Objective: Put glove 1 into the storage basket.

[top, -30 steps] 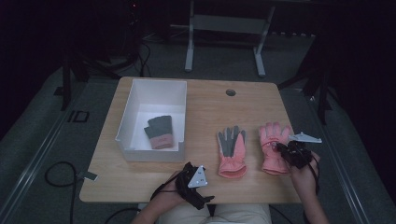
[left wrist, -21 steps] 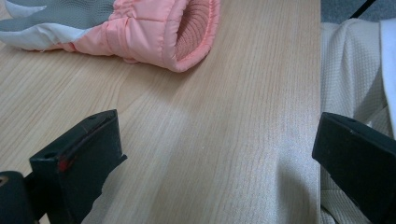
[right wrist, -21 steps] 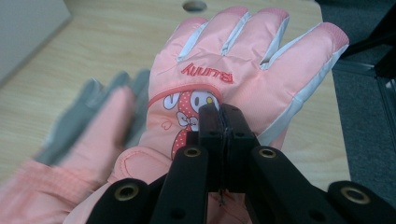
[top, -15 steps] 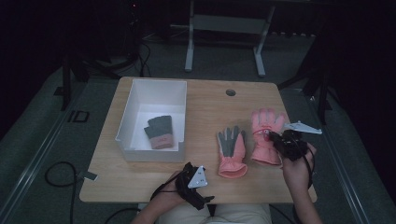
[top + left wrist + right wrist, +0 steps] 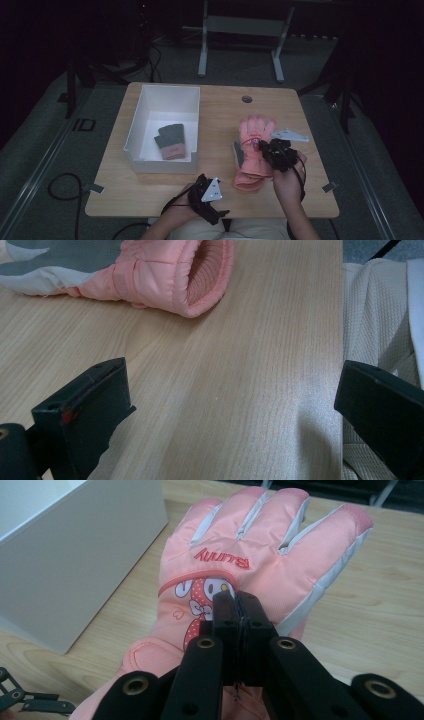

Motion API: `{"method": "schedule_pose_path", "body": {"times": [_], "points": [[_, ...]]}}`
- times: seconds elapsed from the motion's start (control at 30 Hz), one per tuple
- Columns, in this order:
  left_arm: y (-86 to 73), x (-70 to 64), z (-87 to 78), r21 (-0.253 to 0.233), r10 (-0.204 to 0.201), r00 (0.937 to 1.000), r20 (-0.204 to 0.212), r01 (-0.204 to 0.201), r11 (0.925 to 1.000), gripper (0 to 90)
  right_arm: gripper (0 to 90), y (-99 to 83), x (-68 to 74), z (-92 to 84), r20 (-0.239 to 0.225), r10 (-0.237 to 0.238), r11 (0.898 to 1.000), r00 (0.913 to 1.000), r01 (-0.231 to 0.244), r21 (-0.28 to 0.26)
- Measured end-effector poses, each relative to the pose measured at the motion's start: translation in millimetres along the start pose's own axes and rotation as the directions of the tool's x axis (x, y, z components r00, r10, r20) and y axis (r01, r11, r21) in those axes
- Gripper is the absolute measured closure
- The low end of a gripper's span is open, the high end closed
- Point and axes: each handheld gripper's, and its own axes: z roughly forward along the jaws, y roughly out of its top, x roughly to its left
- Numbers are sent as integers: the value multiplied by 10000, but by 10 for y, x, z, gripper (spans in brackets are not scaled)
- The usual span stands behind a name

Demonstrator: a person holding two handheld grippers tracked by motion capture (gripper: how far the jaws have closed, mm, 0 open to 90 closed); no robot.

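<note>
A: Right hand-held gripper [image 5: 264,146] is clamped on the pink glove [image 5: 260,555], pinching fabric on its back, right of centre in the high view. It sits stacked over the second pink glove [image 5: 241,156].

B: Left hand-held gripper [image 5: 207,192]?

A: Jaws apart, parked at the desk [image 5: 220,110] edge, bottom centre.

B: Advice?

A: My guess: align cuffs before letting go, keep the pinch shallow so the lower glove isn't grabbed. White box [image 5: 150,97] with the grey gloves [image 5: 171,141] is centre-left.
</note>
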Motion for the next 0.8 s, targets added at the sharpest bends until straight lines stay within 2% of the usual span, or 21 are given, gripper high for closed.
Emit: {"method": "schedule_pose_path", "body": {"times": [0.23,0.4,0.57,0.7,0.8], "points": [[2,2,-2,6,16,10000,13,-16,10000,14,882,-177,57,206,12,-137,9966,9999,136,809],[4,2,1,44,66,10000,-35,-66,10000,14,881,-318,23,388,46,-13,9913,10000,7,1316],[5,5,7,19,-69,10000,-30,69,10000,14,876,-401,-11,523,64,-23,9879,10000,13,1551],[6,6,5,7,-96,10000,-11,96,10000,14,870,-432,-13,576,-185,-399,9869,9990,423,1556],[12,13,6,1,-157,9999,-10,157,9999,14,855,-437,-55,582,-440,-397,9864,9982,462,1579]]}}
